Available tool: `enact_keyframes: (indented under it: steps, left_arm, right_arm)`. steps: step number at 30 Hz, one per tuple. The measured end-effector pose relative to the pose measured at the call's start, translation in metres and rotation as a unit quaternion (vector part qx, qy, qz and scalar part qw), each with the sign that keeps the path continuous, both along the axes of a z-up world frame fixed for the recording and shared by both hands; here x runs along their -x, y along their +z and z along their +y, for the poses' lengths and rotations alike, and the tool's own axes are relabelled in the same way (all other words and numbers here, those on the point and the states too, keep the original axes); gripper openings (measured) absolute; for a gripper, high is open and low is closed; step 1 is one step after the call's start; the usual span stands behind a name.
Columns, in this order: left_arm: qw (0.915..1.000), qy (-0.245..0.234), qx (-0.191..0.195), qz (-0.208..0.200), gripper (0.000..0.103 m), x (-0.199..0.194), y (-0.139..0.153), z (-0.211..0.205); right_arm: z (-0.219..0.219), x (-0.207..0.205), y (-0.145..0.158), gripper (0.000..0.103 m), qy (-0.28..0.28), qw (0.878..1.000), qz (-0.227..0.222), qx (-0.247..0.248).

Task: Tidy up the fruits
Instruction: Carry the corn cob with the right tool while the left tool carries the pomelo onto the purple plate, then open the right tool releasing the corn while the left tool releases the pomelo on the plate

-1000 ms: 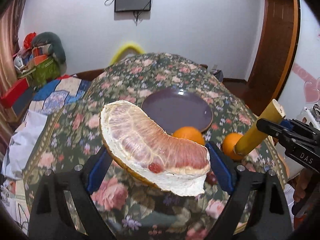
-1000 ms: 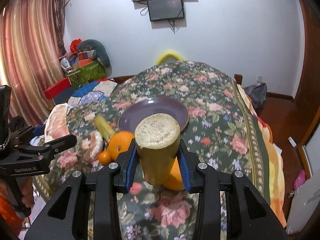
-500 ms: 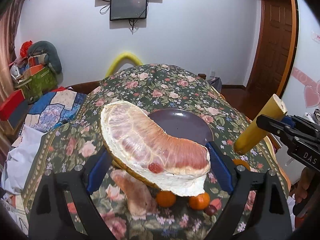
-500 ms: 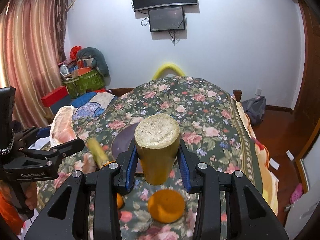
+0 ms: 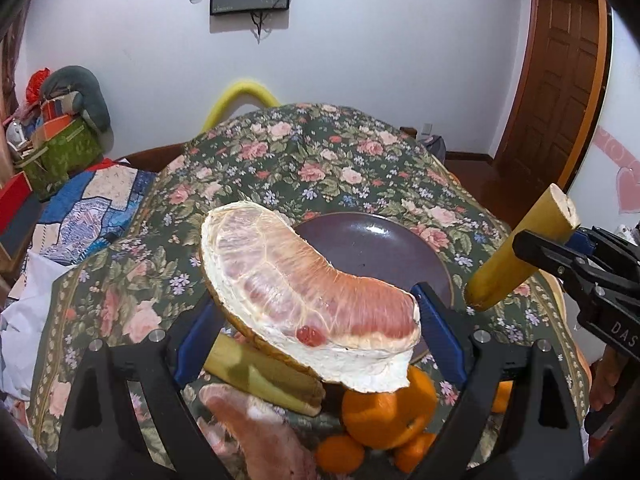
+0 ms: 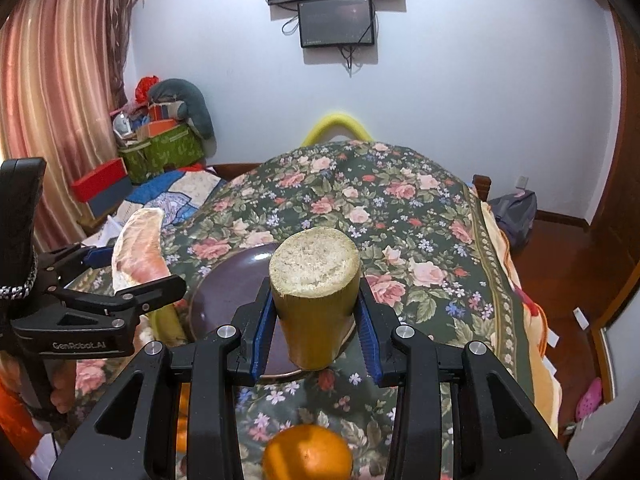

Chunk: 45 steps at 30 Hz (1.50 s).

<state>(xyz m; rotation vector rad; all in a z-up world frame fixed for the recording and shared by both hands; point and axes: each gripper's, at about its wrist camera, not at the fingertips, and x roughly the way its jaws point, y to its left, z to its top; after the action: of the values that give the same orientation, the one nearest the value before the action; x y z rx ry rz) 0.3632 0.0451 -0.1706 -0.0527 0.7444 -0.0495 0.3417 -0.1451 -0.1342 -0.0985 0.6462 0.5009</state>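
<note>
Two grippers are seen, each one closed on a piece of fruit.

In the left wrist view, the left gripper [image 5: 316,320] is closed on a large pomelo wedge [image 5: 304,292], which is pressed between the blue pads and held above the desk [image 5: 320,168]. The desk is covered by a dark flowered cloth. Behind the wedge a purple plate [image 5: 372,244] is lying on the cloth. Under the wedge a cut yellow-green stalk [image 5: 264,376] is lying, and just beside it a second pink pomelo piece [image 5: 260,432] is seen. To the right of these a big orange [image 5: 384,416] is resting, with small oranges [image 5: 340,452] close against it. At the right edge the right gripper [image 5: 532,250] is seen from the side, clamped on a sugarcane piece [image 5: 516,256] that is tilted in the air near the right rim of the plate.

In the right wrist view, the right gripper [image 6: 316,324] is closed on the sugarcane piece [image 6: 316,304], which is held upright, with its pale cut end turned to the camera, over the near part of the plate [image 6: 228,284]. A big orange [image 6: 308,456] is lying on the cloth below the gripper. At the left the left gripper [image 6: 120,280] is seen holding the pomelo wedge [image 6: 138,248] beside the left rim of the plate.
</note>
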Motion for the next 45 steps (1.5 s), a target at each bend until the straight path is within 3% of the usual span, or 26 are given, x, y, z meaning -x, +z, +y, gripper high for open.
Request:
enact_keyframes:
  steps: [8,13,26,30,37,45]
  left_arm:
    - [0.9989,-0.017,-0.006,0.044,0.092,-0.034,-0.023,-0.002]
    - [0.9957,-0.028,0.013,0.087,0.092,-0.059,-0.04,0.0]
    - [0.9877,-0.037,0.025,0.15,0.093,-0.089,-0.069,0.004]
    - [0.991,-0.04,0.013,0.127,0.096,-0.085,-0.061,0.002]
    - [0.9947,-0.02,-0.001,0.101,0.097,-0.075,-0.047,0.012]
    - [0.9967,0.022,0.018,0.076,0.097,-0.058,-0.031,0.042]
  right_arm:
    - [0.009,-0.023,-0.02,0.034,0.008,1.0,0.024,0.016]
    - [0.014,-0.037,-0.028,0.034,0.015,0.999,0.036,0.023]
    - [0.034,-0.069,-0.032,0.035,0.051,0.996,0.059,0.039]
    - [0.034,-0.073,-0.035,0.045,0.053,0.996,0.066,0.035]
    - [0.037,-0.073,-0.035,0.046,0.057,0.996,0.067,0.034]
    - [0.053,-0.086,-0.038,0.048,0.073,0.993,0.08,0.036]
